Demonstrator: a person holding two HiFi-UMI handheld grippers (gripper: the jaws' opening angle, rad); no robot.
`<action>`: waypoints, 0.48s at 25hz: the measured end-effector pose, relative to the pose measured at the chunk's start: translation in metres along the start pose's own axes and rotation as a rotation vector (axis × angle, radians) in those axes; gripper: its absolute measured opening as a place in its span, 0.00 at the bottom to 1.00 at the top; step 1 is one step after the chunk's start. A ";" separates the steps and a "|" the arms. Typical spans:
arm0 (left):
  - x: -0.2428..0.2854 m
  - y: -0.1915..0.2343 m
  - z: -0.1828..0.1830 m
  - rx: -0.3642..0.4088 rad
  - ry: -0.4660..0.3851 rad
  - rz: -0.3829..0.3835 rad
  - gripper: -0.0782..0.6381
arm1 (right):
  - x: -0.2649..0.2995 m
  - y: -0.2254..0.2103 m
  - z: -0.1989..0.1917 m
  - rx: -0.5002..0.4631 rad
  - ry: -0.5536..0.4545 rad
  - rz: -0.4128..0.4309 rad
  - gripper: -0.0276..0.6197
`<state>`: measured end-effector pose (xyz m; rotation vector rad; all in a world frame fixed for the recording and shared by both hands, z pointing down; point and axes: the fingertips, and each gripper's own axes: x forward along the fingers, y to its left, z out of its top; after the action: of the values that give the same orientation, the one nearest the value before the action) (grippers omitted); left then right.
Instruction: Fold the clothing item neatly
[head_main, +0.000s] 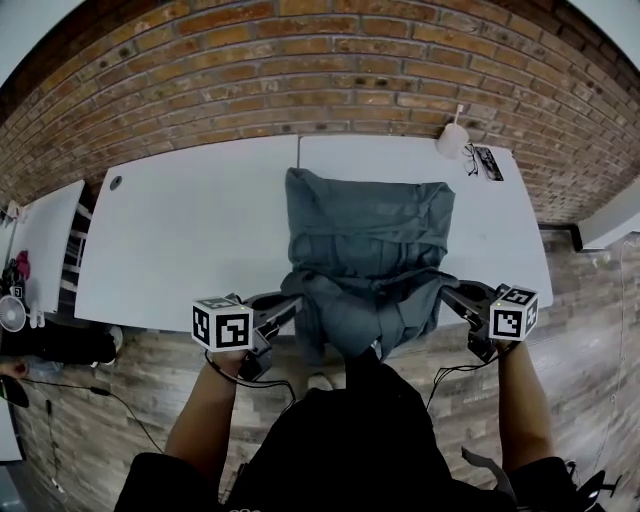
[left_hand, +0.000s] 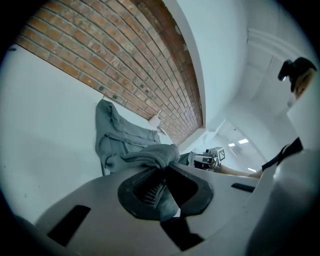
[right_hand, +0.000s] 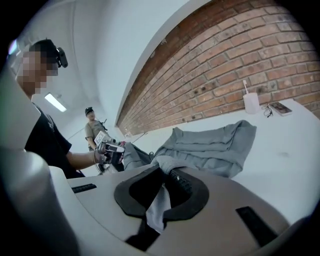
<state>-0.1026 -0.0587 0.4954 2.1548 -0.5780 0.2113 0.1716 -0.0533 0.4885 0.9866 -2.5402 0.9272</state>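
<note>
Now our left hand-held gripper (head_main: 293, 304) and right hand-held gripper (head_main: 448, 293) each pinch the garment (head_main: 370, 235) by its near edge, probably to fold it over.

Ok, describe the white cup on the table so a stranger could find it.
Follow the brick wall to the white table's far right corner, past the grey garment. There stands the cup: white, upright, a stick in it, unlike the glasses and the flat dark device lying beside it.
</note>
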 end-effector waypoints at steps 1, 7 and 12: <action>0.002 0.004 0.013 0.003 -0.014 0.016 0.14 | 0.001 -0.006 0.011 -0.005 -0.010 -0.008 0.07; 0.026 0.037 0.078 0.027 -0.068 0.143 0.14 | 0.019 -0.070 0.060 -0.034 0.021 -0.100 0.07; 0.047 0.072 0.129 0.022 -0.114 0.248 0.14 | 0.051 -0.131 0.093 -0.020 0.045 -0.204 0.07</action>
<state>-0.1031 -0.2136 0.4849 2.1230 -0.9136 0.2310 0.2220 -0.2137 0.5021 1.1791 -2.3534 0.8537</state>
